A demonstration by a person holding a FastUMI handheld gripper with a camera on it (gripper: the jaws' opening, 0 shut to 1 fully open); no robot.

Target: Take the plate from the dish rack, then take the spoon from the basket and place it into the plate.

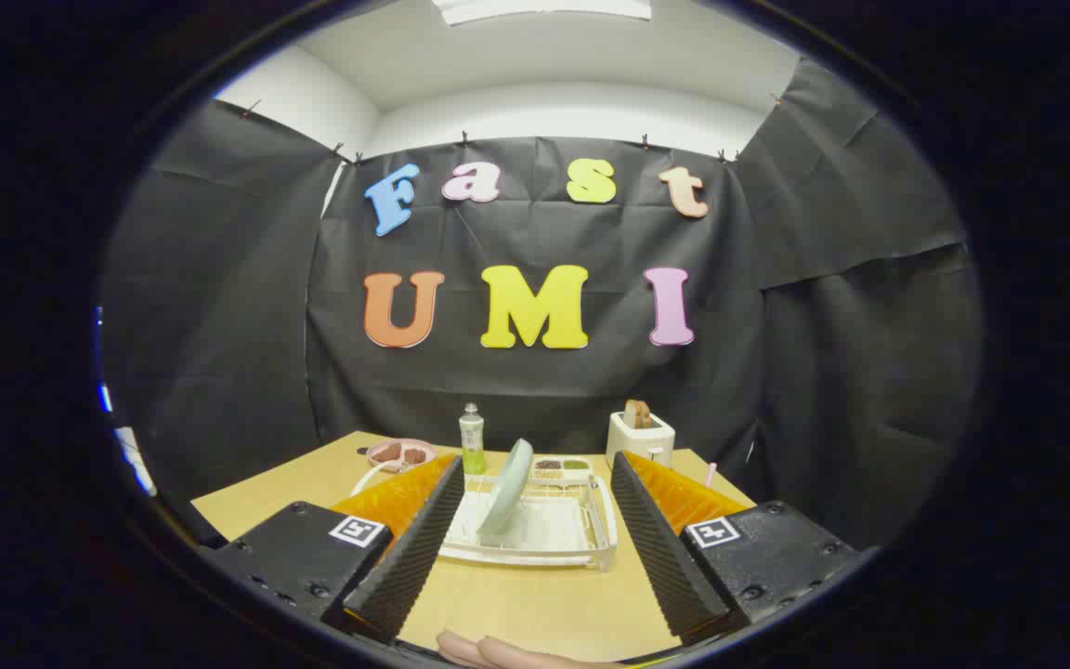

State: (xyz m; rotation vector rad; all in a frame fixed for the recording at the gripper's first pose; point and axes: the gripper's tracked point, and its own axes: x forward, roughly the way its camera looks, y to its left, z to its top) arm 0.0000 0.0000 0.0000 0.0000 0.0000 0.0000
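Gripper view: tongs (532,548) spread wide, holding nothing; pale green round plate (507,498) stands tilted in white plastic dish rack (591,550) just ahead between the fingers. Judged: plate not yet taken, spoon step remains.

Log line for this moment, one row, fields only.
gripper: open, holding nothing | plate: upright in dish rack, ahead between fingers | toaster: beyond rack | step: plate not yet taken
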